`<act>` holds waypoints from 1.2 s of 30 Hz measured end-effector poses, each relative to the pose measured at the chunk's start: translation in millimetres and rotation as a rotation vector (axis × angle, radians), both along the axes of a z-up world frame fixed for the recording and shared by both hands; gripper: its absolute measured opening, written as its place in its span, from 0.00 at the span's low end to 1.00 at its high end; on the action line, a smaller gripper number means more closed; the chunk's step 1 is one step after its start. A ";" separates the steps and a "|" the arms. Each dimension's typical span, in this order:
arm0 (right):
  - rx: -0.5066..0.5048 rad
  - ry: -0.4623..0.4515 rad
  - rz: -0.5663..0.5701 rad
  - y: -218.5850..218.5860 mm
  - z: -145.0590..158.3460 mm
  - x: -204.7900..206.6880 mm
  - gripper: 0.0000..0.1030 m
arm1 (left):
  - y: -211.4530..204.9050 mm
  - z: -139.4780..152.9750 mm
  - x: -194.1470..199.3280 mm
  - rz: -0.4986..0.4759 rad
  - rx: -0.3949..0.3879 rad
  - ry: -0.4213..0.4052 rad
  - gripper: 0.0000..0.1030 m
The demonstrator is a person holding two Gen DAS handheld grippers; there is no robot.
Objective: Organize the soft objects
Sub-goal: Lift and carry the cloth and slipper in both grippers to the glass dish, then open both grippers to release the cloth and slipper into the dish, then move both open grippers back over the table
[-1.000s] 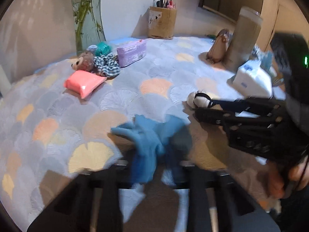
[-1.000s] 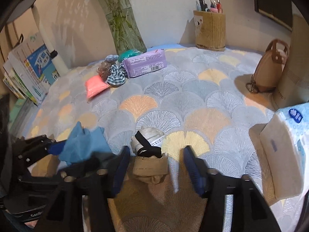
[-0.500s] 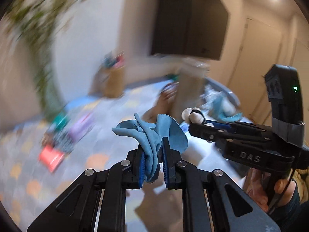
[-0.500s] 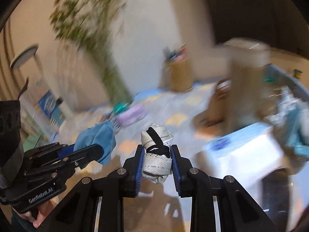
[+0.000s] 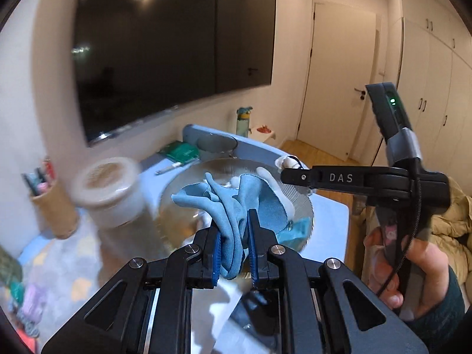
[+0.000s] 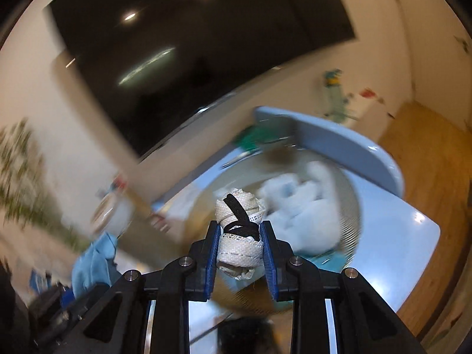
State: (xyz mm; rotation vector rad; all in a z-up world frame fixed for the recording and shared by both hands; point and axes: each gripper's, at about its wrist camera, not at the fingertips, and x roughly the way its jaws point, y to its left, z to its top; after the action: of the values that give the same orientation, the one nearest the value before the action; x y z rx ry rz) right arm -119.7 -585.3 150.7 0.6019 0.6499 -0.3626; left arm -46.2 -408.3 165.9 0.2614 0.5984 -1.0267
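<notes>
Our left gripper (image 5: 233,247) clenches the blue cloth (image 5: 236,206) at frame centre, and our right gripper (image 6: 240,253) grips the rolled white sock (image 6: 240,236). Both hang before the round basket (image 5: 298,203), so we should lower inside its rim, then release.

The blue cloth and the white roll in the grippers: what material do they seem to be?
Blue cloth: thin, soft fabric with a matte finish, probably microfibre or suede-like; it hangs in limp folds. White roll: woven cotton-like tape or lace with stitched edges, wound up and bound by a black strap, perhaps elastic.
</notes>
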 end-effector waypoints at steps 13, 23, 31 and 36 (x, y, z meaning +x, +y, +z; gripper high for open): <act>0.139 0.151 -0.016 -47.1 -71.1 5.2 0.45 | -80.8 -88.6 40.2 0.144 0.194 0.044 0.43; 0.146 0.096 0.007 -38.6 -62.4 -12.4 0.56 | -63.0 -57.4 4.3 0.079 0.123 -0.073 0.93; 0.057 0.009 0.015 -13.2 -13.3 -37.0 0.56 | 23.1 16.2 -18.3 -0.109 -0.096 0.096 0.93; -0.003 -0.043 0.062 18.3 21.2 -42.9 0.56 | 98.9 60.4 -23.9 -0.029 -0.166 0.019 0.93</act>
State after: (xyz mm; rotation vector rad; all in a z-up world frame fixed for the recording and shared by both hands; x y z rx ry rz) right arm -162.6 -567.0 171.8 0.5841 0.6248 -0.2918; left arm -70.1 -309.4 226.4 0.1144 0.5241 -1.1009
